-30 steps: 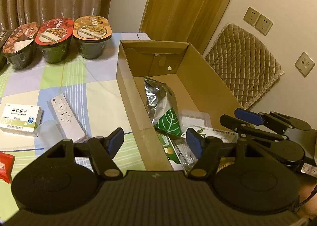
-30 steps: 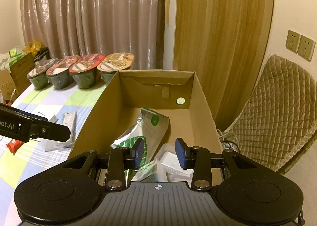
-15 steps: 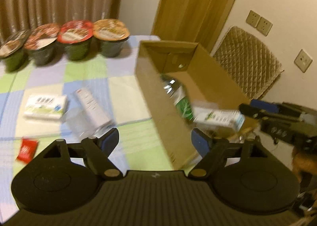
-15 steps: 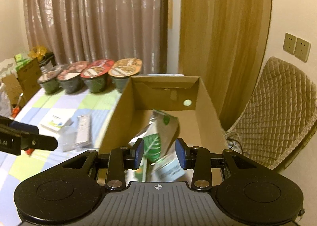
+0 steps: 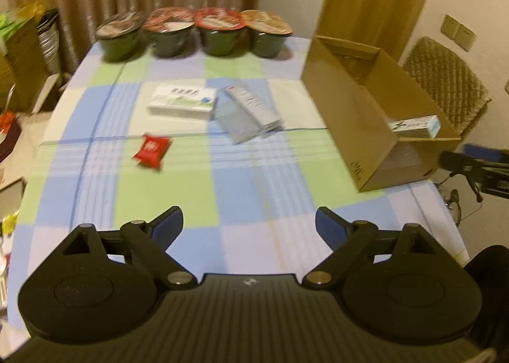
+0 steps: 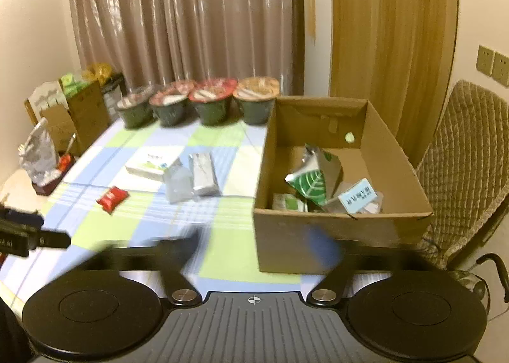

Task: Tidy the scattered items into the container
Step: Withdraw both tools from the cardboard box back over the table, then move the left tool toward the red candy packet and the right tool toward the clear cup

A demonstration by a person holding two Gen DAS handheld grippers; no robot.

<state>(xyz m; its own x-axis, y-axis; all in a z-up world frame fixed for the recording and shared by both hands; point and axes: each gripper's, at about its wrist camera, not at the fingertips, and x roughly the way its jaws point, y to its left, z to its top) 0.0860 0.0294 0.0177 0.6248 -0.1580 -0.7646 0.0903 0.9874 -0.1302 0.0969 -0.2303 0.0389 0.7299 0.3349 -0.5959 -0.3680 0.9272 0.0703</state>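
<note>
Left gripper (image 5: 249, 224) hangs spread wide above checked tablecloth (image 5: 241, 178)

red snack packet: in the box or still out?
Out. The red packet lies on the checked tablecloth, well left of the cardboard box; neither gripper touches it.

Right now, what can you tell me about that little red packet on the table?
The red packet is small and flat, like a sealed snack or sauce sachet, with a shiny wrapper and pale markings too blurred to read. It lies by itself on the checked tablecloth, turned a bit crooked, straddling a striped band and a green square. Nothing touches it. The white box sits farther back, and the cardboard box is off to the right. Neither hand-held gripper is near it.
</note>
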